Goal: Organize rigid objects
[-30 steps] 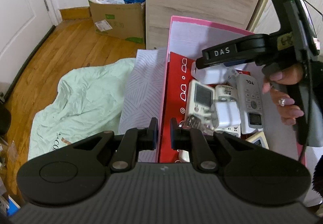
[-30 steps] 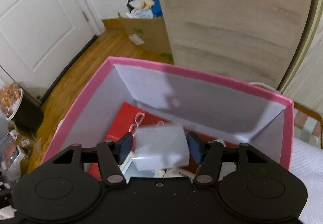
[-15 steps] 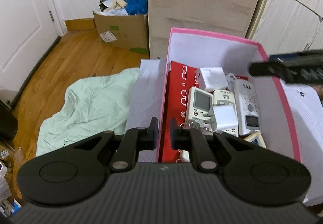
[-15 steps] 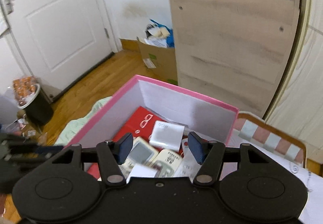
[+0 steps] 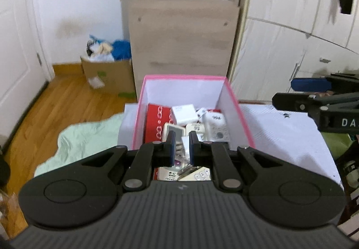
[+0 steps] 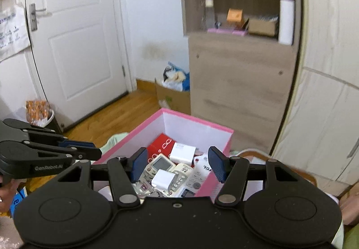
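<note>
A pink box (image 5: pixel 235 103) (image 6: pixel 197 120) sits on a white patterned surface. In it lie a small white box (image 5: pixel 185 113) (image 6: pixel 182 152), several remotes (image 5: pixel 216 123) (image 6: pixel 202 172), a white charger (image 6: pixel 162 179), a red card (image 5: pixel 156 119) and keys (image 5: pixel 188 169). My left gripper (image 5: pixel 182 139) hangs above the box's near end, shut with nothing in it. It also shows from the side, left of the box, as the left gripper (image 6: pixel 96 149). My right gripper (image 6: pixel 177 161) is open and empty above the box's near corner; seen side-on, the right gripper (image 5: pixel 283 92) is to the box's right.
A wooden cabinet (image 5: pixel 184 47) with cluttered shelves stands right behind the pink box. A cardboard box (image 5: pixel 107 76) of oddments is on the wood floor to the left, near a white door (image 6: pixel 74 47). A green cloth (image 5: pixel 85 141) lies left of the white surface (image 5: pixel 280 132).
The small white box that was between my right fingers now lies in the pink box. Both grippers have drawn back and up, so the box looks smaller and farther.
</note>
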